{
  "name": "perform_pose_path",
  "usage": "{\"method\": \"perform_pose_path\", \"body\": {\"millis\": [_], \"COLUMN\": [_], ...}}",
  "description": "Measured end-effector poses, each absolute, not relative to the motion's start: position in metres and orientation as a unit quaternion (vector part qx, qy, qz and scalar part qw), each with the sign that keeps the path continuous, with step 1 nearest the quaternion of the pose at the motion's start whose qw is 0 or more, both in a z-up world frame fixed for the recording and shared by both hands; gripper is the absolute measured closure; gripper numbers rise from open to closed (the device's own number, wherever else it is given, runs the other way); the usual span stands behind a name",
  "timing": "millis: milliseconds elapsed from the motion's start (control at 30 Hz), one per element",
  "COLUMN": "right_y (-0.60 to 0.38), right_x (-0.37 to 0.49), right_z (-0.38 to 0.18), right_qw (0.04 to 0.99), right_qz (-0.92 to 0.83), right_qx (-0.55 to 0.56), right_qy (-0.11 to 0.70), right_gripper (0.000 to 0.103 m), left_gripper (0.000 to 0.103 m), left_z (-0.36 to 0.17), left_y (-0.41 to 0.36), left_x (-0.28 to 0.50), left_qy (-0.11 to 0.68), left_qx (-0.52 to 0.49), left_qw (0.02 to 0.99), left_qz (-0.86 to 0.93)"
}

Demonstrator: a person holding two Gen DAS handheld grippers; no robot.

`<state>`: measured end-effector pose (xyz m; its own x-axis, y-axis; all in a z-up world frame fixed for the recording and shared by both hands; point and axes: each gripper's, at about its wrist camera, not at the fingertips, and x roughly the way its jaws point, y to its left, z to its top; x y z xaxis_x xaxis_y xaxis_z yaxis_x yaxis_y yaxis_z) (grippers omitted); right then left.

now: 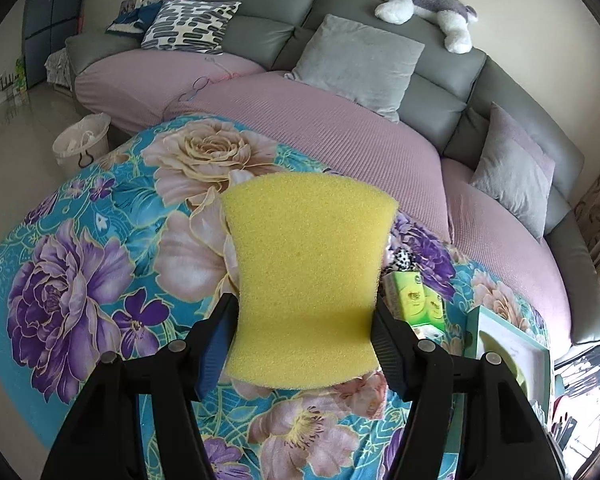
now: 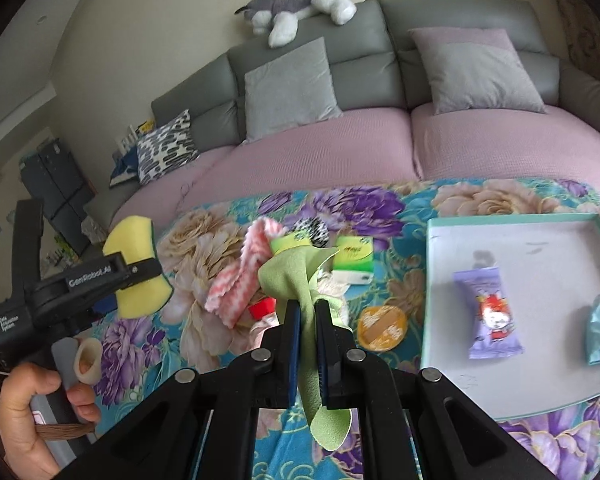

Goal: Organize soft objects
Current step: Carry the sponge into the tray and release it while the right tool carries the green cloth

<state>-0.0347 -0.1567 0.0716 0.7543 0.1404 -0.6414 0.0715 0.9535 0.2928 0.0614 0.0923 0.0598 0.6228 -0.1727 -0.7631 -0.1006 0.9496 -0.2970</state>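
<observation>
L gripper (image 1: 304, 344) clamping yellow sponge (image 1: 308, 276), R gripper (image 2: 308, 312) pinching green cloth (image 2: 300, 276), prob microfiber

A heap of soft items (image 2: 268, 276) (striped cloth, green packets, a round tin) crowds the floral cloth (image 2: 204, 248) left of the tray (image 2: 516, 219), whose white floor lies mostly bare around two packets.
</observation>
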Motion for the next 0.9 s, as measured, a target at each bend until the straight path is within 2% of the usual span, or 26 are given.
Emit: {"method": "perform_pose_path", "body": {"millis": [533, 900], "right_y": [-0.264, -0.304], "right_x": [-0.051, -0.063], "right_z": [0.053, 0.05], "right_qw": [0.902, 0.892], "right_qz": [-0.145, -0.207], "right_qx": [0.202, 0.212], "right_qy": [0.354, 0.342], "right_gripper": [0.095, 0.095], "left_gripper": [0.037, 0.037], "left_z": [0.066, 0.056], "left_y": [-0.002, -0.088], "left_x": [0.055, 0.039], "left_qy": [0.445, 0.46], "left_qx": [-0.075, -0.017], "left_qw": [0.884, 0.86], "left_qz": [-0.122, -0.219]}}
